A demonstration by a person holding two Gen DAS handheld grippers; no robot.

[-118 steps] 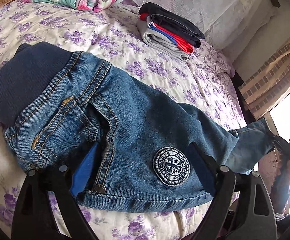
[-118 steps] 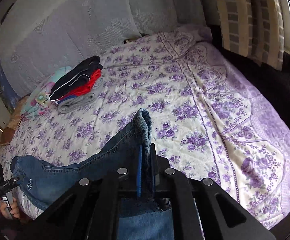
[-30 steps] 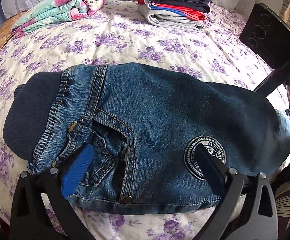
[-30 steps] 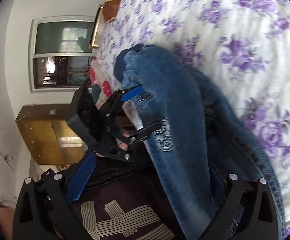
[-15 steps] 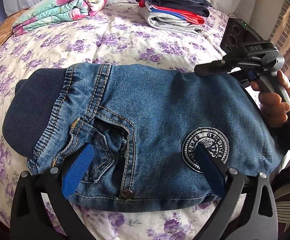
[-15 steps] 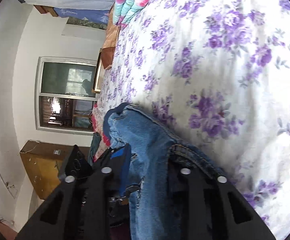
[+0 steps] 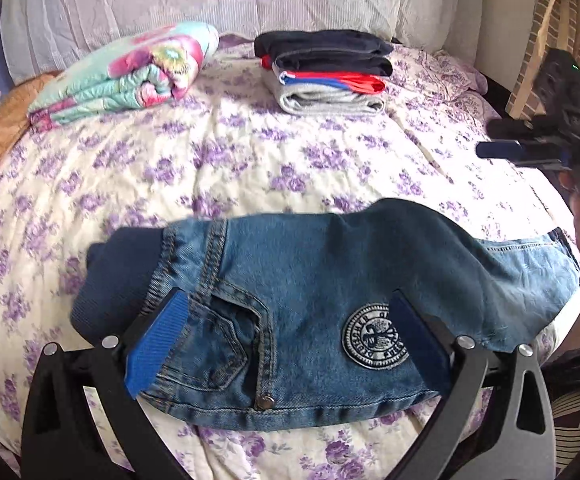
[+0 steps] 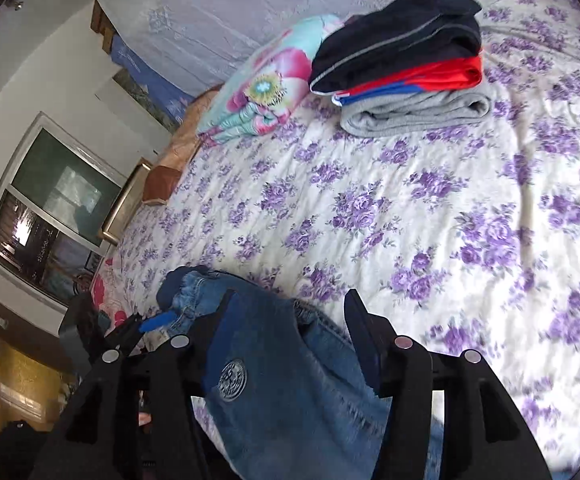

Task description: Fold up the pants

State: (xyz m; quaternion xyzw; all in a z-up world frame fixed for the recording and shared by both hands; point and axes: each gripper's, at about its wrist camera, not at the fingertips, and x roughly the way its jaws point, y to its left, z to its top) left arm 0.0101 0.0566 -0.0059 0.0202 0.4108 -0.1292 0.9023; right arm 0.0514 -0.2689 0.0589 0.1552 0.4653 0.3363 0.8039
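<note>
Right gripper (image 8: 290,344) fingers have just reopened, releasing folded jeans (image 7: 310,304); left gripper (image 7: 286,340) open, empty; fold laid

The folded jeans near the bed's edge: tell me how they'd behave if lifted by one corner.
The jeans would probably droop and come unfolded; the denim already sags in soft curves over the bedspread. They look small, so likely light. The ribbed waistband looks thicker and may hang lower. Pushed, they would likely bunch rather than slide.
</note>
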